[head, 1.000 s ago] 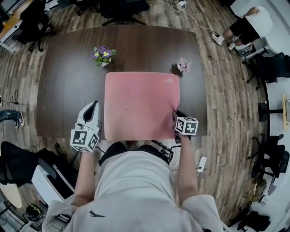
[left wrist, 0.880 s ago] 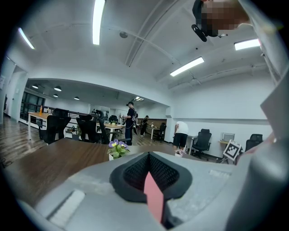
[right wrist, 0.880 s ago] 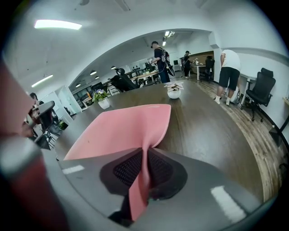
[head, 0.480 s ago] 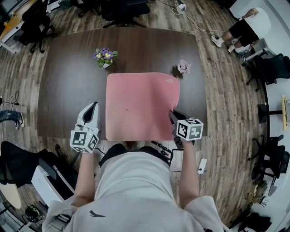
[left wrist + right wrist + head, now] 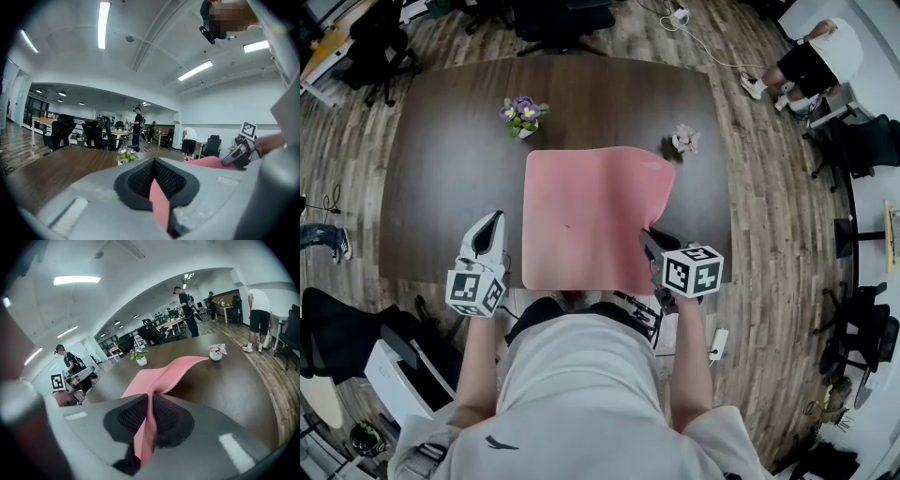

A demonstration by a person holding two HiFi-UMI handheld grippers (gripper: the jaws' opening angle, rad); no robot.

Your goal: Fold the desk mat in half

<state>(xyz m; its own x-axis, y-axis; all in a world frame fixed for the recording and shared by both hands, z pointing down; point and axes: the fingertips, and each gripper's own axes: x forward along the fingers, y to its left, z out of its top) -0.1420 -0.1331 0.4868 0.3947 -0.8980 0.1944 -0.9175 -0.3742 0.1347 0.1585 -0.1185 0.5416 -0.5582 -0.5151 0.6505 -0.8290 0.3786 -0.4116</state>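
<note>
A pink desk mat (image 5: 591,216) lies on the dark wooden table (image 5: 441,169), with its near edge at the table's front. My right gripper (image 5: 649,239) is shut on the mat's near right corner and holds it up off the table. The right edge curls inward; in the right gripper view the mat (image 5: 161,376) runs from the jaws out to the far corner. My left gripper (image 5: 494,218) hovers left of the mat, apart from its left edge, jaws together. A thin pink sliver (image 5: 159,201) shows between them in the left gripper view.
A small pot of purple flowers (image 5: 522,114) stands beyond the mat's far left corner. A pink flower pot (image 5: 682,141) stands at its far right corner. Office chairs ring the table. A person (image 5: 814,54) sits far off at the right.
My right gripper has moved left and toward me with the near right corner, so the mat's right edge has risen and curled inward. The left gripper has stayed put.
</note>
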